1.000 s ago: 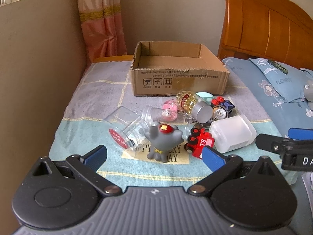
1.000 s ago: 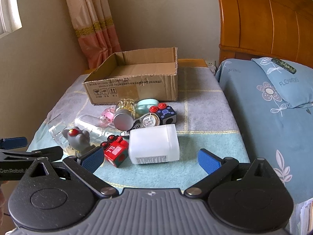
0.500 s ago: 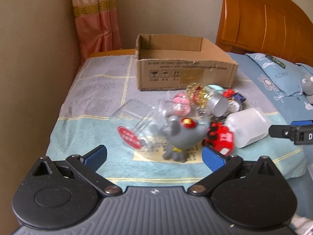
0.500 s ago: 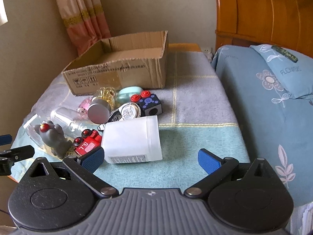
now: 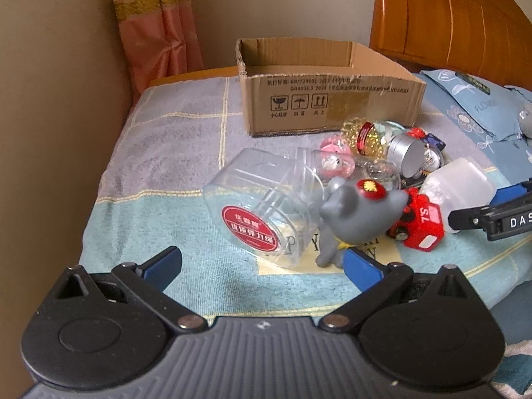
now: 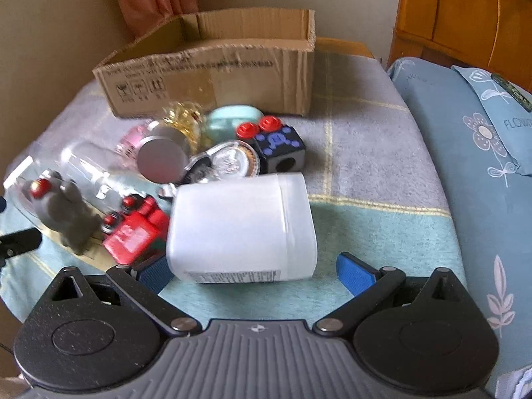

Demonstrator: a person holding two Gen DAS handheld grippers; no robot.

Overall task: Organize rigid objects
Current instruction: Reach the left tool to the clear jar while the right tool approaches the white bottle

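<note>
A pile of small objects lies on a blanket-covered table in front of an open cardboard box (image 5: pixel 329 99) (image 6: pixel 212 66). A clear plastic jar with a red label (image 5: pixel 259 212) lies on its side just ahead of my open left gripper (image 5: pixel 262 266). A grey toy figure (image 5: pixel 355 219) (image 6: pixel 66 209) stands by the left gripper's right fingertip. A red toy car (image 5: pixel 419 222) (image 6: pixel 136 232) lies beside it. A white plastic container (image 6: pixel 242 226) (image 5: pixel 459 183) lies on its side between the fingers of my open right gripper (image 6: pixel 256 269).
A silver-capped jar of gold beads (image 6: pixel 166 153), a pink toy (image 5: pixel 335 159), a mint case (image 6: pixel 232 116), a round tin (image 6: pixel 232 159) and a black cube with red studs (image 6: pixel 279 146) lie behind. A bed with blue bedding (image 6: pixel 482 166) and wooden headboard stands right; wall and curtain left.
Both grippers have moved forward toward the pile. The white container now sits between the right gripper's fingers and the clear jar is close ahead of the left gripper. Nothing is gripped.
</note>
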